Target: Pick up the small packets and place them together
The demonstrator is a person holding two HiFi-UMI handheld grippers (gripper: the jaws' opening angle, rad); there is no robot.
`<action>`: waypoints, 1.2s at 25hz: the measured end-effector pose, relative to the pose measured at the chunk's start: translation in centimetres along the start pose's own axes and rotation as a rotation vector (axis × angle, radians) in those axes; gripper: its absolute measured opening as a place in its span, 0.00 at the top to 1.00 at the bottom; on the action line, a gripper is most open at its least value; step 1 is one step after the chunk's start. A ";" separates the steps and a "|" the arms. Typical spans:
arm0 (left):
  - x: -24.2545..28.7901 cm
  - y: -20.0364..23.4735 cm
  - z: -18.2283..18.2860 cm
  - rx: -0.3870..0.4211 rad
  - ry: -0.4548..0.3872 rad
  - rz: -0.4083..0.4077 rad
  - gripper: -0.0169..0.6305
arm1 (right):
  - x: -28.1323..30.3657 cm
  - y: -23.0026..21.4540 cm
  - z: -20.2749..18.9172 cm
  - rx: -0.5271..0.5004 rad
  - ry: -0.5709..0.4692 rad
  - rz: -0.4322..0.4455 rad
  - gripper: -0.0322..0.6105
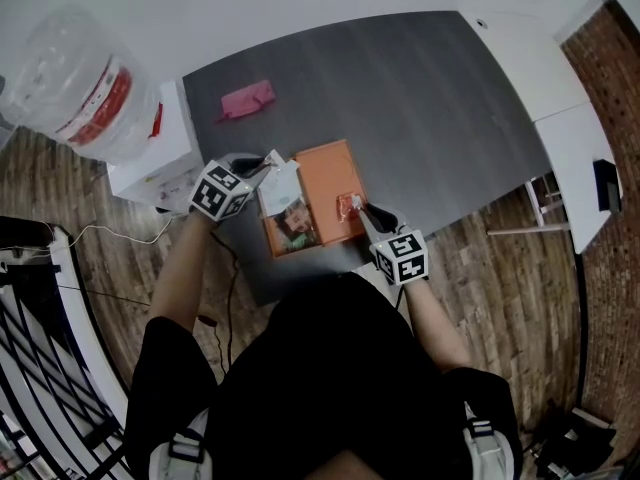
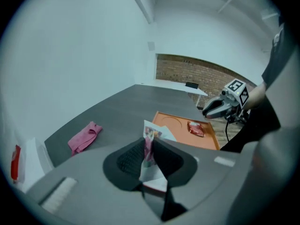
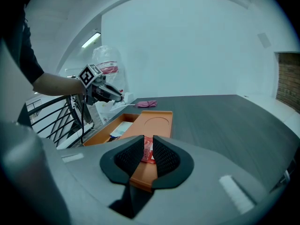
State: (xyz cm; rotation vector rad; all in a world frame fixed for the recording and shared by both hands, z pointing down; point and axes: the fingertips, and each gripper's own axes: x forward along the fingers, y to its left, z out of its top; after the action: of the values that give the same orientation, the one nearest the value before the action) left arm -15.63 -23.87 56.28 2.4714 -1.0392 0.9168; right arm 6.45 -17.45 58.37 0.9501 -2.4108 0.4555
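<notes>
White packet (image 2: 153, 131) tight in down-tilted left gripper (image 1: 268, 163), red packet (image 3: 147, 150) tight in right gripper (image 1: 362, 212)

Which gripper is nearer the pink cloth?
Left. The left gripper, clamped on a white packet, is at the tray's side nearest the pink cloth; the right gripper is across the tray, at the red packet.

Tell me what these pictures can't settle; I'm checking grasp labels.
Right gripper on red packet: right gripper view shows only a sliver between the jaws; pressing or not, unclear.
White packet in left gripper: in its view, jaws cover the lower part; print too small.
Orange tray contents: head view, partly behind that packet.
</notes>
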 end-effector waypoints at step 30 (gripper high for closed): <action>13.4 -5.6 3.2 0.258 0.234 -0.234 0.84 | -3.1 -3.2 -2.6 0.144 -0.010 -0.132 0.86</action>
State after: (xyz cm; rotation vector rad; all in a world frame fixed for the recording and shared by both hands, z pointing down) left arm -3.06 -28.68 62.64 2.5363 -0.5715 1.2908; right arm 11.55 -16.77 59.12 1.1684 -2.3308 0.5829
